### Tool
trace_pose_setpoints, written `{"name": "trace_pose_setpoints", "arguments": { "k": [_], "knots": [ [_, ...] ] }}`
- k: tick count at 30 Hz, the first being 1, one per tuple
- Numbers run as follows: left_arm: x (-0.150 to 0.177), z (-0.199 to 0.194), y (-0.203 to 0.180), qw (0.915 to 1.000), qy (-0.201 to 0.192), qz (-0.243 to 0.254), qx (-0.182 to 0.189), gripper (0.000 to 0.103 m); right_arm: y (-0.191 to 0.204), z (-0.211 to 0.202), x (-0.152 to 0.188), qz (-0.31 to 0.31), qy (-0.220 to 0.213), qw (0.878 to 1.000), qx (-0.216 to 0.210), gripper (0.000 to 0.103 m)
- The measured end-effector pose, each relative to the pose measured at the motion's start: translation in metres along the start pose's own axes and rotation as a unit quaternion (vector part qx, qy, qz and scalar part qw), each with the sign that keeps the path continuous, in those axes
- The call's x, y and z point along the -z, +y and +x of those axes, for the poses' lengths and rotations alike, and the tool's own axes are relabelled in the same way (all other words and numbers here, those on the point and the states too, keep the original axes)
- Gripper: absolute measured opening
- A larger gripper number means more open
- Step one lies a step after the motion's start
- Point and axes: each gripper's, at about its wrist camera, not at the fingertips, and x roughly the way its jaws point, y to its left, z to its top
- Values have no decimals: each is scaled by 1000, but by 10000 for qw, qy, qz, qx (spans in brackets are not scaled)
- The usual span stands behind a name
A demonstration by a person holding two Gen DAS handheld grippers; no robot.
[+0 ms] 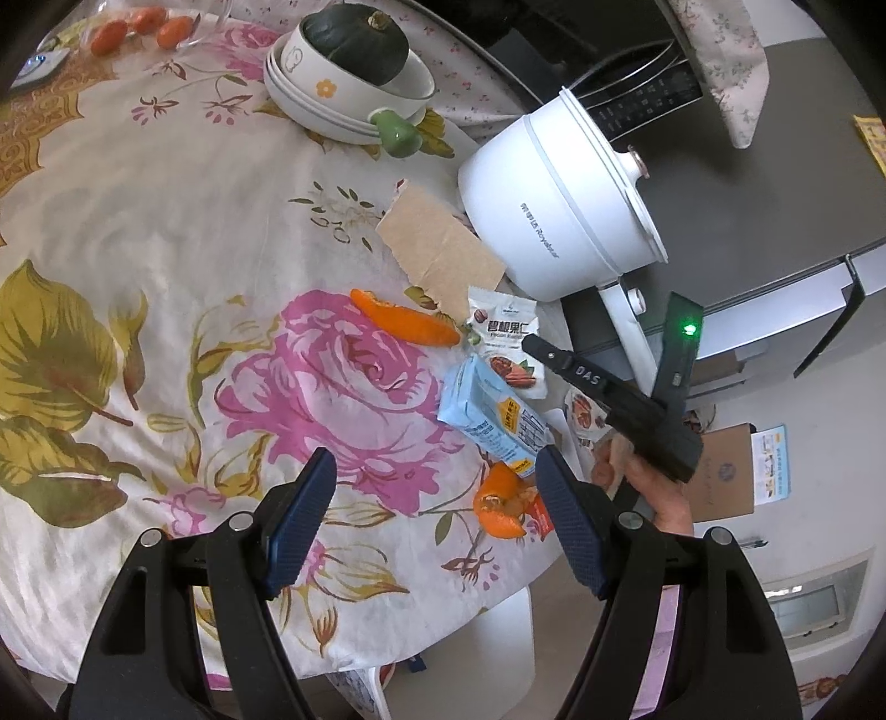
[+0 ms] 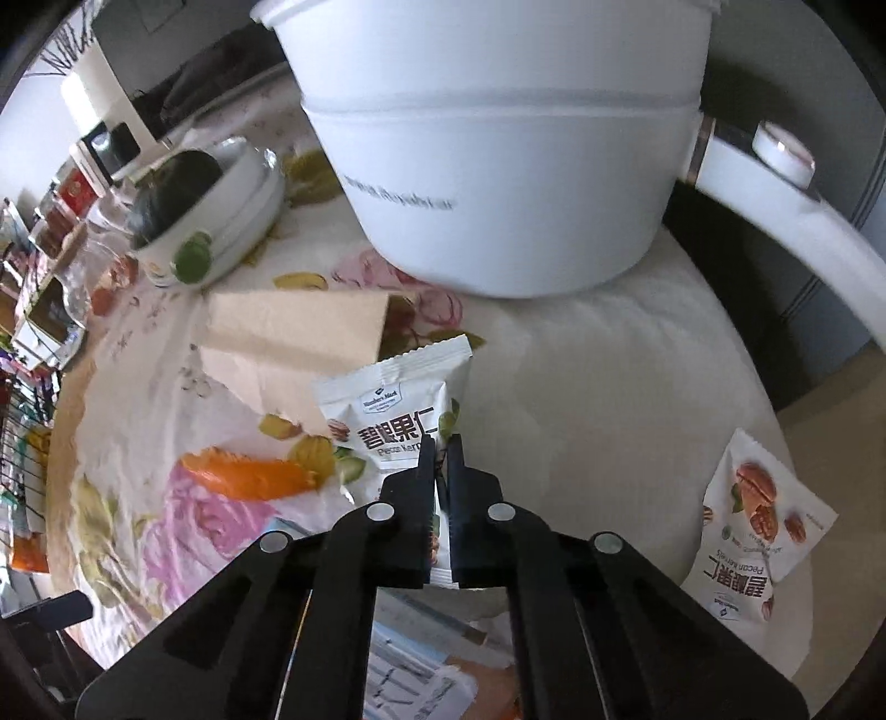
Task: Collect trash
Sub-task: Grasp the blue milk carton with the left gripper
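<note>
A dark green squash (image 1: pixel 357 47) was seen sitting in the topmost of several stacked bowls (image 1: pixel 343 105) on the floral tablecloth (image 1: pixel 166 232). The white pot (image 2: pixel 498 166) stood nearby, its inside hidden. The pecan packet (image 2: pixel 387 410) was pinched by the right gripper (image 2: pixel 440 443). The left gripper (image 1: pixel 434 501) was held spread and empty above a blue carton (image 1: pixel 487 415) and orange peel (image 1: pixel 501 501).

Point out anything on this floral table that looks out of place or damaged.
Litter lies near the white electric pot: curled orange peels, a torn brown cardboard scrap with ragged edges, a dented light-blue drink carton on its side, and a white pecan-kernel packet overhanging the table edge. Nothing looks spilled.
</note>
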Motion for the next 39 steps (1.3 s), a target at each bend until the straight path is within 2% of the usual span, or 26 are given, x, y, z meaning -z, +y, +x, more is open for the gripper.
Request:
{"name": "trace_pose_setpoints", "arguments": {
  "k": [12, 18, 24, 27, 32, 36, 39],
  "knots": [
    [0, 11, -6, 10000, 41, -9, 31, 73, 3, -47, -7, 103, -702, 9974, 84, 3],
    [-2, 32, -8, 9993, 151, -287, 198, 73, -4, -73, -1, 246, -1050, 9941, 128, 3],
    [-7, 75, -9, 9946, 217, -850, 563, 73, -17, -103, 19, 548, -1503, 9870, 139, 3],
    [-7, 102, -11, 9884, 296, -1215, 868, 73, -29, -119, 37, 797, -1727, 9816, 159, 3],
    [4, 139, -11, 9791, 488, -1706, 995, 73, -49, -135, 67, 1108, -1929, 9748, 188, 3],
    [2, 149, -20, 9790, 309, -1697, 1082, 73, -62, -139, 87, 1286, -1945, 9722, 237, 3],
    [1, 154, -26, 9807, 158, -1639, 1055, 68, -69, -141, 92, 1344, -1927, 9717, 241, 3]
  ]
}}
